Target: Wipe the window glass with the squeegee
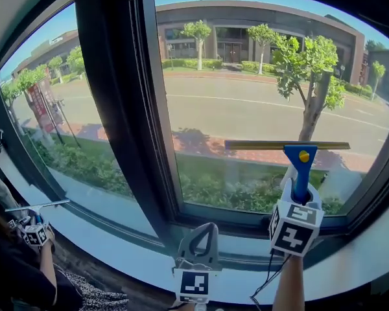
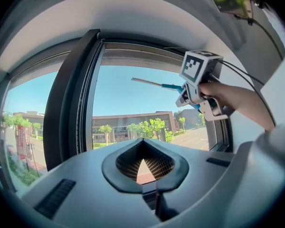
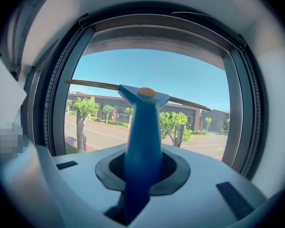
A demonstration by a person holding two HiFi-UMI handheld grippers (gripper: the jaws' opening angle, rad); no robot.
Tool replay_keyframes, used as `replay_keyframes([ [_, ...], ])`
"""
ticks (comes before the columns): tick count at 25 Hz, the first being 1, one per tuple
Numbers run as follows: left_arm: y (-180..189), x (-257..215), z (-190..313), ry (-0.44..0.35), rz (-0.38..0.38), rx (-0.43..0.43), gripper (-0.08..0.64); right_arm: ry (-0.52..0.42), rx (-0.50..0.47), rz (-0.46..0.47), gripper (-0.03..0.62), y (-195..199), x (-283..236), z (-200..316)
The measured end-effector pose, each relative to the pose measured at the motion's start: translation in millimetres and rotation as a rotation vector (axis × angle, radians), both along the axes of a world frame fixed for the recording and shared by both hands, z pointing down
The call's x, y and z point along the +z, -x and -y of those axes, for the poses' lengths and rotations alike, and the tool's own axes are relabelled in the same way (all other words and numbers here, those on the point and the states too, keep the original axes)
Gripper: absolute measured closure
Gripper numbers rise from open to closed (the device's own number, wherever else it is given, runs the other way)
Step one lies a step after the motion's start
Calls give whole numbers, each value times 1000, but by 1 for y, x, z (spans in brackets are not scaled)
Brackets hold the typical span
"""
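Head view: right tongs [image 1: 301, 190] clamp the squeegee [image 1: 299, 155] handle; left tongs [image 1: 206, 229] together, empty.

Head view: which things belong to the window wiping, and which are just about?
On the job: squeegee; right gripper, shut on it; window glass.
Just about: left gripper, shut and empty; another person's arm at lower left.

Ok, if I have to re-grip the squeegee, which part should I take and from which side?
Take the squeegee by its blue handle, from below, as the right gripper holds it now. The handle hangs straight down from the horizontal blade, so a grip there should leave the blade clear for the glass.
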State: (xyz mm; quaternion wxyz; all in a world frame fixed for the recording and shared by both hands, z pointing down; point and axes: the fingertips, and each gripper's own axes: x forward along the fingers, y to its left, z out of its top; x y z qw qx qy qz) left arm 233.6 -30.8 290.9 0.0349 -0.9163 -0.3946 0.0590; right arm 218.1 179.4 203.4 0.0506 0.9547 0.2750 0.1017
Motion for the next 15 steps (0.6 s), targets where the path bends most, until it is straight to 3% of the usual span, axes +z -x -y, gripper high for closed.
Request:
replay_keyframes([
  [7,5,-13,22,24,-26,0,568,51,-43,-101,523,-8,-80,13],
  [15,-3,-47,49,77,-79,188,569,54,-26,-224,524,-45,-170,59],
])
